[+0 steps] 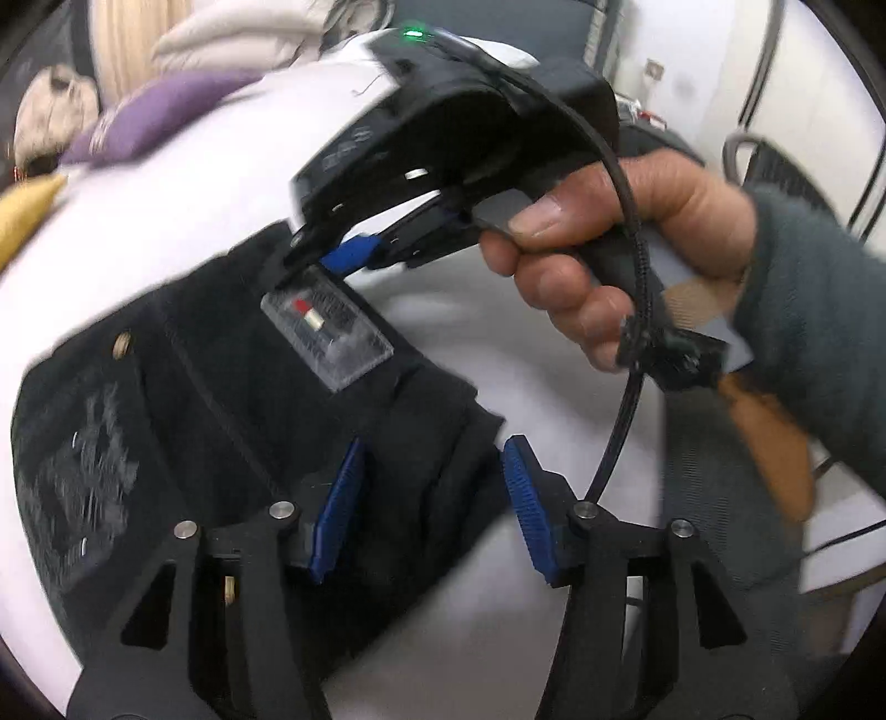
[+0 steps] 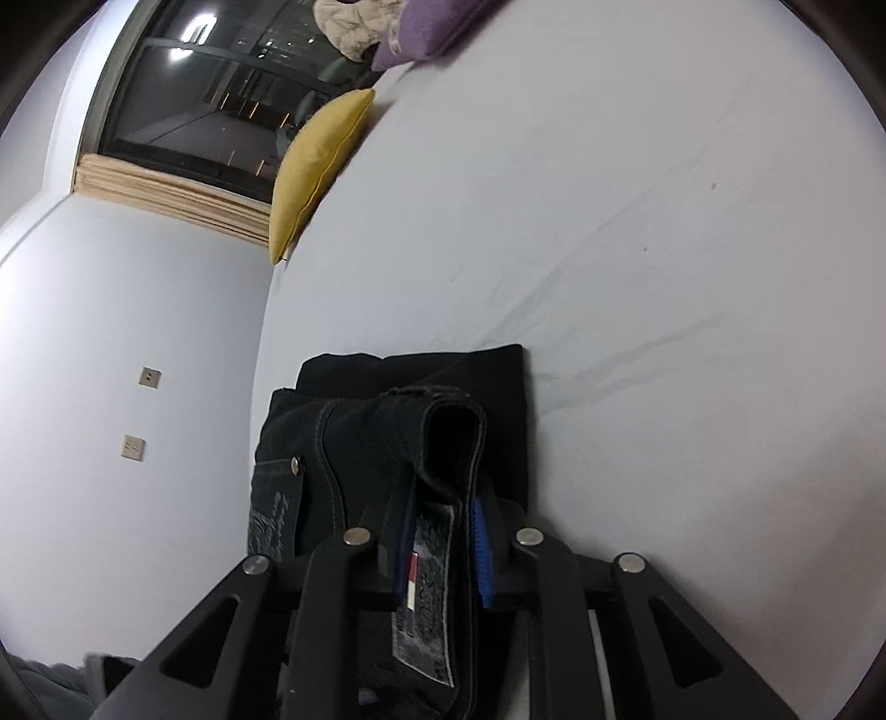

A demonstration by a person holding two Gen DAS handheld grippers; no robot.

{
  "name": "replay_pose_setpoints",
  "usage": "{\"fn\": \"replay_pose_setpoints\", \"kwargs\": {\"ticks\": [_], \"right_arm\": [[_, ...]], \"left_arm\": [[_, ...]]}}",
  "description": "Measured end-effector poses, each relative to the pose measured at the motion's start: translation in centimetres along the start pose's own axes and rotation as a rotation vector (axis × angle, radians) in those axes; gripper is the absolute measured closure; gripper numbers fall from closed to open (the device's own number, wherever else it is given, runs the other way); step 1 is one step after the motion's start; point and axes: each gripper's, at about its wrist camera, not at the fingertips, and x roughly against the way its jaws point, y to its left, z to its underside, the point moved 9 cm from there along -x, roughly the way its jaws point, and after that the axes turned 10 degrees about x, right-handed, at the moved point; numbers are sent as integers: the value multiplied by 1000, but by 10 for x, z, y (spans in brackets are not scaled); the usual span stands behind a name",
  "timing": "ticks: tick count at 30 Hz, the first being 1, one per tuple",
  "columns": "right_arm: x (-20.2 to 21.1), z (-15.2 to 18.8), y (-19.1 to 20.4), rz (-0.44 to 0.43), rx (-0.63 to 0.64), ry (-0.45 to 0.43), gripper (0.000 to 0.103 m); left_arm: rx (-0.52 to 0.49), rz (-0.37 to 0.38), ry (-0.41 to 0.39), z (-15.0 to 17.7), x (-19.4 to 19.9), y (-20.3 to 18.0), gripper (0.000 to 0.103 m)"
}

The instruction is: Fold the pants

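Observation:
Black jeans [image 1: 221, 421] lie folded on a white bed sheet [image 1: 183, 183], with a clear-edged waistband label [image 1: 326, 332] and a printed back pocket. My left gripper [image 1: 429, 507] is open, its blue pads either side of the folded edge of the jeans. My right gripper [image 1: 354, 252], held by a hand, is shut on the waistband by the label. In the right wrist view the right gripper [image 2: 443, 548] pinches the waistband and label [image 2: 426, 587], and the folded jeans [image 2: 387, 421] lie ahead on the sheet [image 2: 637, 249].
A yellow cushion [image 2: 315, 171], a purple pillow [image 2: 432, 27] and a beige garment [image 2: 354, 22] lie along the bed's far edge by a dark window [image 2: 221, 94]. A white wall [image 2: 127, 360] runs beside the bed. A cable [image 1: 620, 421] hangs from the right gripper.

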Motion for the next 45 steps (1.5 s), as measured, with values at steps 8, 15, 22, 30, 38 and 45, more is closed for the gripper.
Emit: {"fn": "replay_pose_setpoints", "kwargs": {"ticks": [8,15,22,30,38,45], "right_arm": [[72,6,47,0,15,-141,36],[9,108,61,11,25,85,64],[56,107,34,232,-2,47,88],[24,7,104,74,163,-64,76],[-22,-14,25,131,-27,-40,90],[30,59,76,51,105,-39,45]], "left_arm": [[277,-51,-204,-8,83,105,47],[303,-82,-104,38,19,131,47],[278,-92,-189,28,50,120,47],[286,-132,-243,-53,45,179,46],[323,-180,-131,-58,-7,232,47],[358,-153,-225,-31,50,212,46]]}}
